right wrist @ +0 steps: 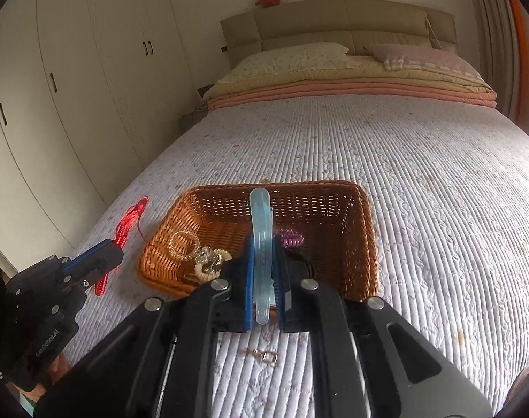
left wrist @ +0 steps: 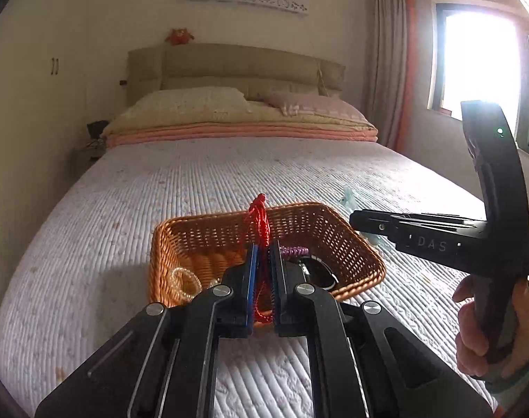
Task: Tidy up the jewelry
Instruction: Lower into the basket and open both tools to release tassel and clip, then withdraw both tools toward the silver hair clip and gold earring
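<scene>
My left gripper (left wrist: 262,249) is shut on a red braided cord (left wrist: 259,217), whose knotted end sticks up past the pads while a loop hangs below. In the right wrist view that gripper (right wrist: 116,249) hovers left of the basket with the red cord (right wrist: 132,221) in it. My right gripper (right wrist: 263,244) is shut on a pale blue translucent hair clip (right wrist: 261,230), held upright. From the left wrist view it (left wrist: 355,221) is seen reaching over the basket's right corner. The brown wicker basket (right wrist: 334,209) lies on the bed below both grippers and holds a clear bead bracelet (right wrist: 184,244), a purple coil tie (right wrist: 292,238) and a dark item.
A small gold clasp (right wrist: 266,355) lies on the white quilted bedspread (right wrist: 421,191) near the front edge. Pillows and folded blankets (right wrist: 351,80) are stacked at the headboard. Wardrobe doors (right wrist: 73,87) stand on the left, and a bright window (left wrist: 480,62) is on the right. A hand (left wrist: 491,327) grips the right tool.
</scene>
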`<act>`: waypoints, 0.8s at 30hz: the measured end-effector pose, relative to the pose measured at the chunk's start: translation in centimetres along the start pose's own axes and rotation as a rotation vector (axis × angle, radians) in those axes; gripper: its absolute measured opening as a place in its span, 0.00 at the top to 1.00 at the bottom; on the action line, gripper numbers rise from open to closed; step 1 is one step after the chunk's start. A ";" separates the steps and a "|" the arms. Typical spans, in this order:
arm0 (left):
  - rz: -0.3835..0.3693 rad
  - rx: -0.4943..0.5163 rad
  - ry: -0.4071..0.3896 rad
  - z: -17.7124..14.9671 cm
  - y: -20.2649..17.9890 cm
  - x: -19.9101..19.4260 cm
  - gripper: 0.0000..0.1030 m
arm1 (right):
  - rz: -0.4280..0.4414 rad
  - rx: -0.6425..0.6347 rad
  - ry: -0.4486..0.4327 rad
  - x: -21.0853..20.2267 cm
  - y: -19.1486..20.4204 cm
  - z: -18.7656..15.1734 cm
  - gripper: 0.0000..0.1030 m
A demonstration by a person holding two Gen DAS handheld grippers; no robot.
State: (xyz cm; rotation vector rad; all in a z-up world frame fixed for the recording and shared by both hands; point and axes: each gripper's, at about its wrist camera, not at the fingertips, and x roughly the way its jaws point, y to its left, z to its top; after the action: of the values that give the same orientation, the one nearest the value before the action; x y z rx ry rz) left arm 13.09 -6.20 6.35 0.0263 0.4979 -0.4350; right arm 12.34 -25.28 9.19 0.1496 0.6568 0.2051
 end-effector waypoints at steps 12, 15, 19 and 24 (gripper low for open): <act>-0.022 -0.089 0.167 -1.7 3.5 10.8 0.95 | -0.043 0.042 0.217 11.5 -2.6 2.6 0.92; -0.023 -0.104 0.185 -2.3 4.3 11.8 0.95 | -0.063 0.054 0.244 12.9 -3.3 2.3 0.92; -0.022 -0.099 0.195 -2.5 4.3 12.1 0.95 | -0.090 0.037 0.230 12.8 -3.4 2.2 0.92; -0.021 -0.079 0.220 -2.9 3.8 12.5 0.94 | -0.074 0.026 0.227 12.3 -2.9 2.2 0.87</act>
State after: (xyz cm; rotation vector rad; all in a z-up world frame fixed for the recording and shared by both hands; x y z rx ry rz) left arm 23.17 -7.35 -2.30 -0.0079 0.7318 -0.4352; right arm 23.61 -25.39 3.04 0.1272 0.8895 0.1431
